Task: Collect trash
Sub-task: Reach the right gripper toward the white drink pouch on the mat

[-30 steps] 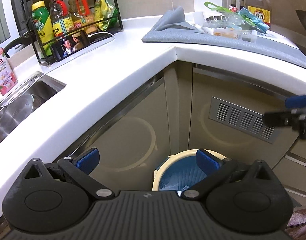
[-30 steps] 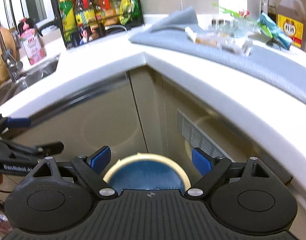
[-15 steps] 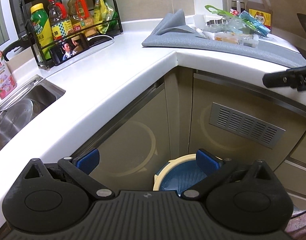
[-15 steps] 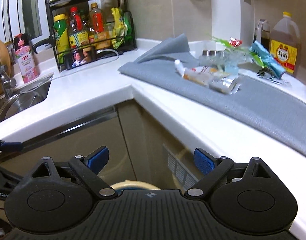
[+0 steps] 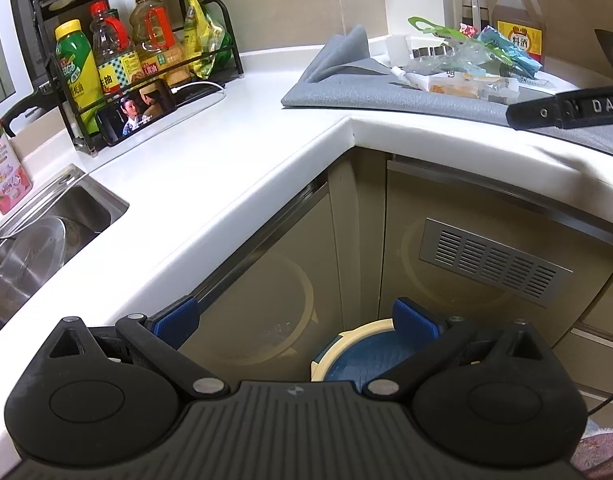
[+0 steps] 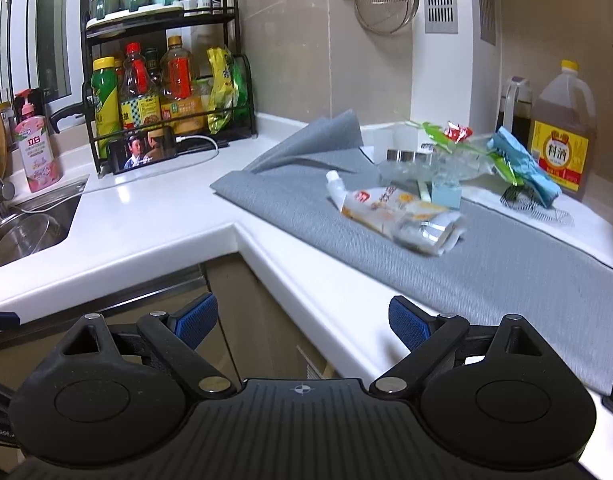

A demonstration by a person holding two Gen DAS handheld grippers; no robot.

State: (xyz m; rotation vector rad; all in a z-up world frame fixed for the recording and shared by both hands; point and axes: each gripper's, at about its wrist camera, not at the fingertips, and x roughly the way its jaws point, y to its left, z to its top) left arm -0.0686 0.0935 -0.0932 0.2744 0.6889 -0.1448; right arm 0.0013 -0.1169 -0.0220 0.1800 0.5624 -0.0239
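Note:
A pile of trash lies on a grey mat [image 6: 486, 264] on the white counter: a squeezed pouch [image 6: 386, 206], a clear wrapper [image 6: 426, 234], crumpled clear plastic [image 6: 434, 166] and a blue packet [image 6: 522, 164]. The pile also shows in the left wrist view [image 5: 462, 68]. A bin with a cream rim and blue liner [image 5: 366, 350] stands on the floor in the cabinet corner. My left gripper [image 5: 296, 320] is open and empty above the bin. My right gripper [image 6: 302, 320] is open and empty at the counter edge, short of the pouch.
A black rack [image 6: 162, 92] of bottles and a phone [image 6: 142, 152] stand at the back left. A steel sink [image 5: 38, 248] with a pot lid is at the left. A large oil bottle [image 6: 562, 136] stands behind the trash. Cabinet doors with a vent [image 5: 494, 262] lie below the counter.
My right gripper has risen from down by the bin to counter height, and now faces the trash on the mat. My left gripper has lifted slightly and stays open above the bin.

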